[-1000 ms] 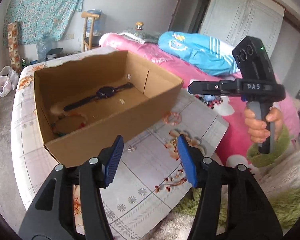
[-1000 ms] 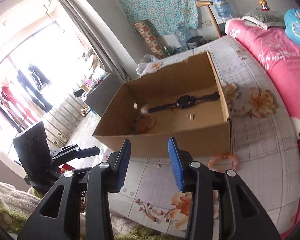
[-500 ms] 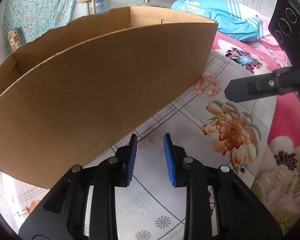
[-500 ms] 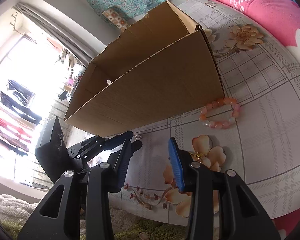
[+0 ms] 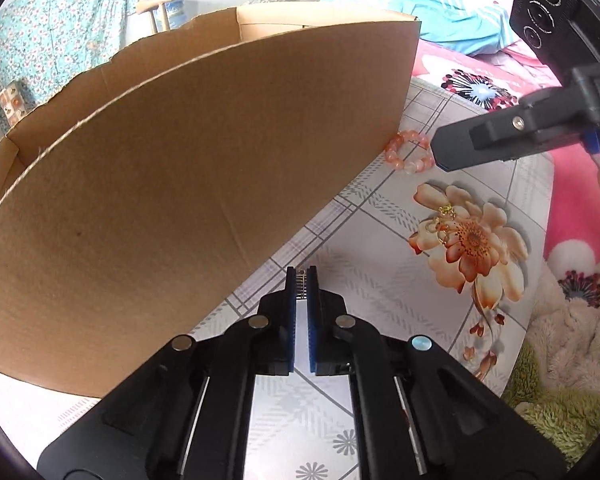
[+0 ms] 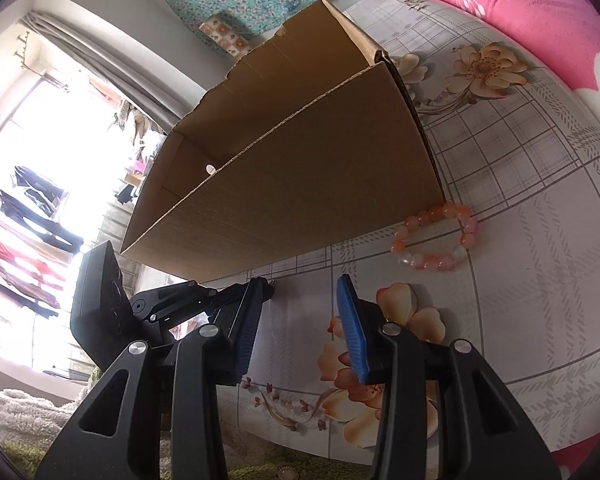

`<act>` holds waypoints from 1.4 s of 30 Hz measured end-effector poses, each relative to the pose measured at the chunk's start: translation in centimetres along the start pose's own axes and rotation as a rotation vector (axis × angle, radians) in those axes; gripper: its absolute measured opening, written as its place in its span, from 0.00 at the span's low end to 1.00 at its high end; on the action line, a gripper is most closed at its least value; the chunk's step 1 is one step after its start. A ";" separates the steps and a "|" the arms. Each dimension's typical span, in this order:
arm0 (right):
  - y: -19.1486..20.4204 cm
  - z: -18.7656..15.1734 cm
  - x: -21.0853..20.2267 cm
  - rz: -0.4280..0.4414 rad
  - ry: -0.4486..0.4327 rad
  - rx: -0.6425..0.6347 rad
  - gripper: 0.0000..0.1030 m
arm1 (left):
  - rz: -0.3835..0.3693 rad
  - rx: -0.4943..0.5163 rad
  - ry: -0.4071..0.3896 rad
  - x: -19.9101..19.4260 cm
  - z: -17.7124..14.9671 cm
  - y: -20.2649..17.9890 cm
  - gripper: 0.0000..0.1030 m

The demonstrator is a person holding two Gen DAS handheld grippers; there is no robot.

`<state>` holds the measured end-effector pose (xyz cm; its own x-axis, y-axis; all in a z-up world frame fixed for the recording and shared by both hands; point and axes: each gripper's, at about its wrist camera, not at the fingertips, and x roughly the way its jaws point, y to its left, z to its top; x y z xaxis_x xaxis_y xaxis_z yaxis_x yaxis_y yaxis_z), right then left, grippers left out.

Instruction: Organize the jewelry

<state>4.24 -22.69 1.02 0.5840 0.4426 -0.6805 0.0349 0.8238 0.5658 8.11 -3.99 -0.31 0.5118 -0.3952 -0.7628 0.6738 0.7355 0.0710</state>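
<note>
My left gripper (image 5: 301, 280) is down on the flowered tablecloth, right beside the near wall of the cardboard box (image 5: 180, 200), and is shut on a small metal coil (image 5: 301, 279). In the right wrist view its tips (image 6: 269, 286) show at the foot of the box (image 6: 300, 180). My right gripper (image 6: 300, 320) hovers low over the cloth, open with nothing between its fingers; its dark tip (image 5: 440, 158) reaches in beside the pink bead bracelet (image 5: 408, 152). The bracelet (image 6: 436, 240) lies at the box's right corner. A small gold piece (image 5: 446, 212) rests on a printed flower. The box's inside is hidden.
The table's edge (image 5: 540, 240) runs on the right, with a pink bedspread (image 5: 572, 208) and a shaggy green rug (image 5: 560, 400) beyond it. A blue garment (image 5: 440, 16) lies on the bed behind the box. A bright window (image 6: 60, 140) is to the left.
Both grippers sank toward the table, so the box wall now hides its contents. The left gripper's jaws closed from wide apart onto the small coil. The right gripper's gap stayed the same.
</note>
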 end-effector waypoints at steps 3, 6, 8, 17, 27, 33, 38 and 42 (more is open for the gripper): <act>0.0 -0.1 -0.4 -0.004 -0.008 -0.003 0.37 | 0.005 -0.023 0.004 -0.3 -0.4 -0.3 0.04; 0.0 -0.5 -1.3 -0.015 -0.020 -0.017 0.37 | 0.010 -0.060 0.006 -0.9 -1.0 -0.5 0.04; 0.1 -0.6 -2.0 -0.050 -0.038 -0.042 0.37 | 0.015 -0.095 0.005 -1.5 -1.4 -0.4 0.04; 1.0 -2.5 -4.8 -0.233 -0.109 -0.171 0.36 | 0.063 -0.236 0.010 -2.3 -3.2 0.7 0.04; 1.6 -4.4 -1.1 -0.308 0.071 -0.200 0.24 | 0.070 -0.240 -0.010 -2.2 -3.3 1.3 0.04; 2.5 -4.7 0.2 -0.339 0.096 -0.239 0.21 | 0.060 -0.242 -0.015 -2.2 -3.5 1.5 0.04; 2.6 -4.3 1.6 -0.401 0.098 -0.261 0.19 | 0.057 -0.237 -0.017 -2.1 -3.4 1.4 0.04; 2.9 -4.1 2.4 -0.445 0.097 -0.286 0.19 | 0.055 -0.238 -0.019 -2.1 -3.4 1.5 0.04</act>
<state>2.37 -17.78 -0.89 0.4848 0.0485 -0.8733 0.0314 0.9969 0.0727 6.22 -0.23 -0.77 0.5553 -0.3599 -0.7497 0.5015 0.8641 -0.0434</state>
